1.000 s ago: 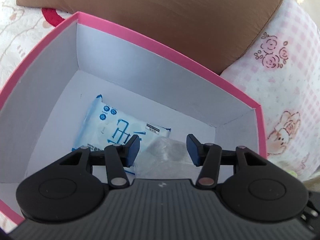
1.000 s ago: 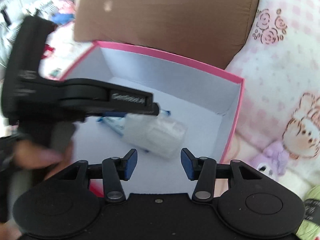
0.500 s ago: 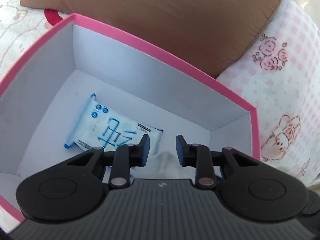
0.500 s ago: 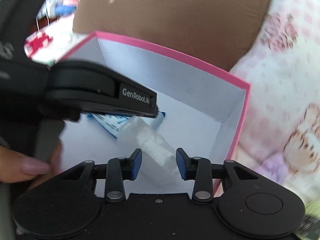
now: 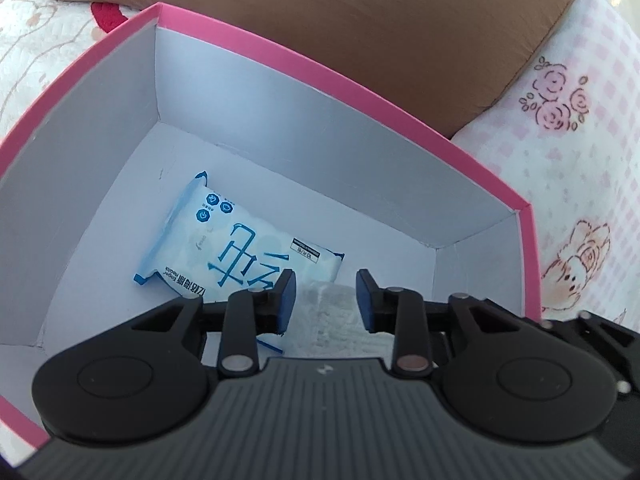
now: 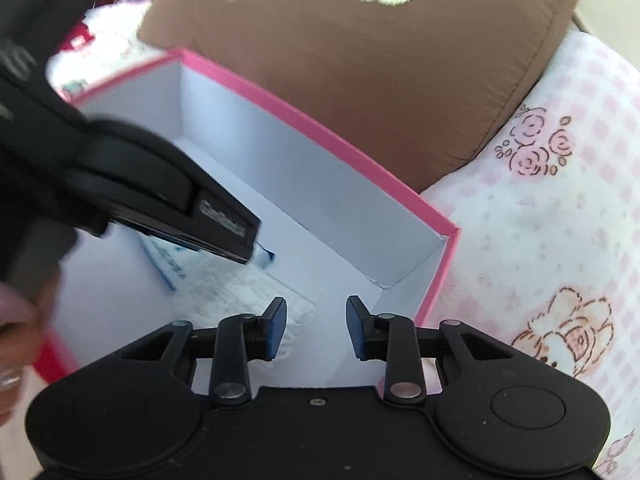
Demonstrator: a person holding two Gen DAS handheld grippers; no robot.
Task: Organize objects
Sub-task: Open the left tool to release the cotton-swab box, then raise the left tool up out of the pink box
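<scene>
A pink-rimmed white box [image 5: 304, 68] holds a blue-and-white wipes pack [image 5: 240, 248] lying flat on its floor. A clear-wrapped white tissue pack [image 5: 332, 320] lies beside it, below my left gripper [image 5: 326, 296], which is open and hovers above the box. In the right wrist view my right gripper [image 6: 316, 328] is open and empty above the box's right part [image 6: 440, 276]. The tissue pack [image 6: 248, 292] lies on the box floor, and the left gripper's body [image 6: 160, 184] crosses above it.
A brown cushion [image 5: 360, 20] lies behind the box; it also shows in the right wrist view [image 6: 380, 72]. Pink patterned bedding [image 5: 580, 160] spreads to the right. A hand [image 6: 12, 320] holds the left gripper's handle.
The left gripper has risen and pulled back from the tissue pack, which now lies on the box floor. The right gripper has shifted right over the box.
</scene>
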